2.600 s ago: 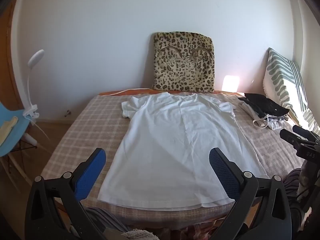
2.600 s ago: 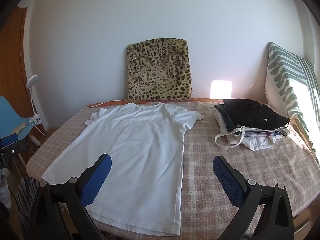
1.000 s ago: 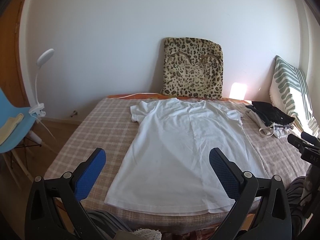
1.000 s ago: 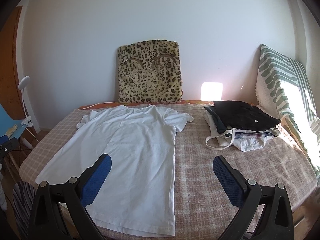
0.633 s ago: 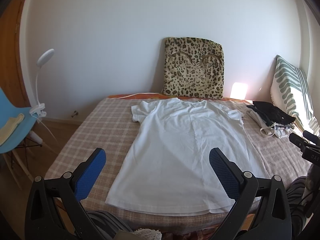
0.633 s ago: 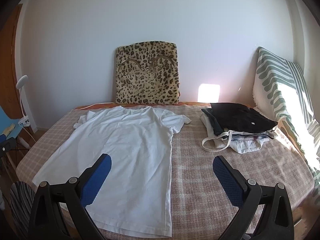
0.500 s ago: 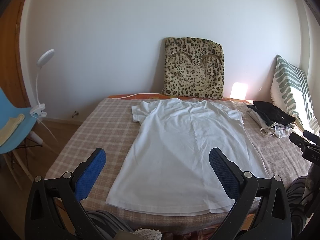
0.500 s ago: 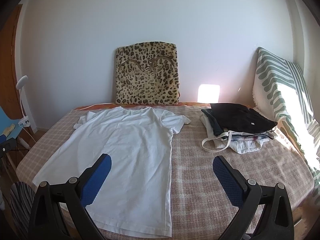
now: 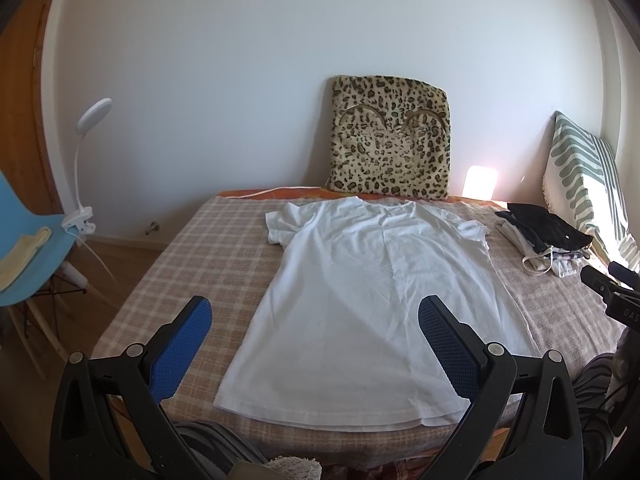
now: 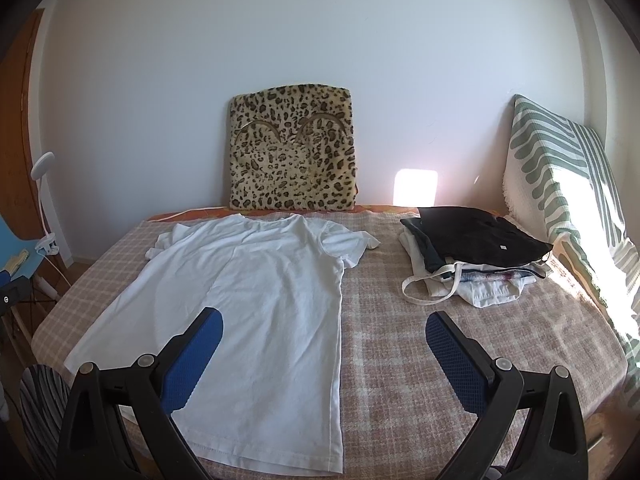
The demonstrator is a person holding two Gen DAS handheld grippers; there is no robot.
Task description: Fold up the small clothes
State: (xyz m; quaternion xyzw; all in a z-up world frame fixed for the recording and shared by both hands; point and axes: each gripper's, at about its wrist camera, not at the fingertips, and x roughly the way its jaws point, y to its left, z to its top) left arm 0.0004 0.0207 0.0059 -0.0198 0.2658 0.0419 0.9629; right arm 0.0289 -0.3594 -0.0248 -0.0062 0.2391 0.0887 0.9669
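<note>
A white T-shirt (image 9: 372, 292) lies spread flat on the checked bed cover (image 9: 208, 256), neck toward the wall and hem toward me. It also shows in the right wrist view (image 10: 260, 304). My left gripper (image 9: 314, 324) is open and empty, held above the near edge of the bed over the hem. My right gripper (image 10: 322, 334) is open and empty, held above the shirt's right side and the bare cover (image 10: 400, 360).
A pile of folded clothes (image 10: 476, 252) with a black item on top sits at the back right. A leopard cushion (image 10: 294, 164) leans on the wall, a striped pillow (image 10: 568, 184) at the right. A blue chair (image 9: 28, 240) and clip lamp (image 9: 86, 152) stand left of the bed.
Both grippers have drawn back slightly from the bed and stayed open. The shirt has not moved.
</note>
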